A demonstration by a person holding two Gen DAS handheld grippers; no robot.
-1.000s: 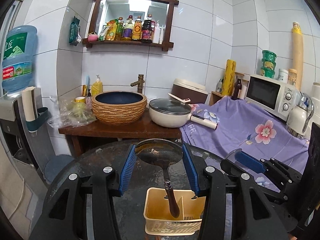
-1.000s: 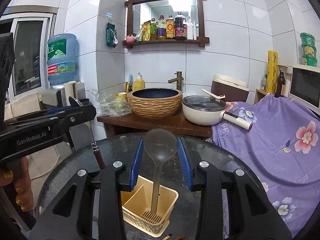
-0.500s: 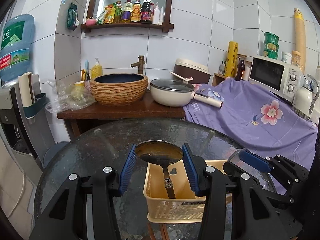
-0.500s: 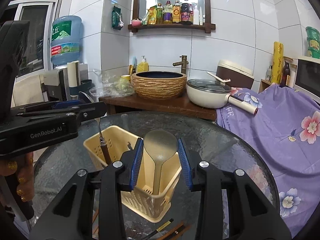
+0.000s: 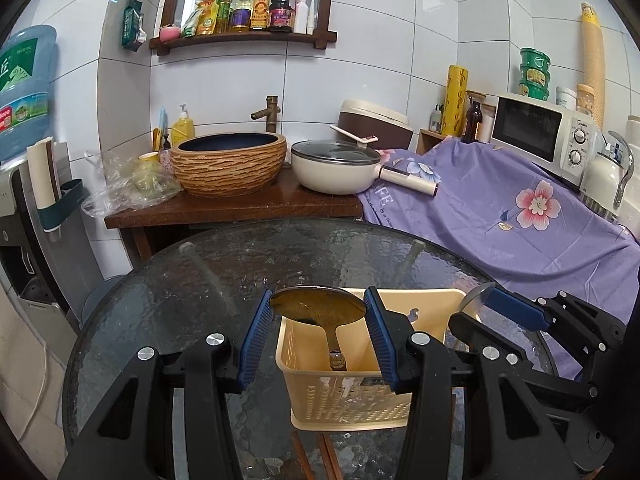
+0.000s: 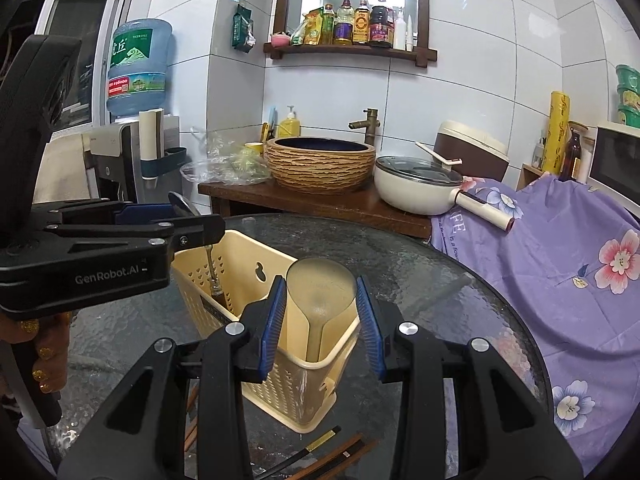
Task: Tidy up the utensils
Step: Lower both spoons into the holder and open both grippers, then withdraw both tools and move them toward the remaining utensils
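While the yellow utensil basket (image 5: 344, 396) stands on the round glass table (image 5: 168, 300), we see 2 spoons with handles down in separate compartments. The metal ladle (image 5: 318, 307) has its bowl clamped between the blue pads of the left gripper (image 5: 318, 336), and its handle drops into the left compartment. The translucent plastic spoon (image 6: 321, 287) is gripped at its bowl by the right gripper (image 6: 321, 320), and its handle reaches into the right compartment. Both grippers point forward and slightly downward over the basket. A hand (image 6: 44, 356) with gold-painted nails grasps the left gripper's grip. Chopsticks (image 6: 336, 454) lie on the glass beside the basket.
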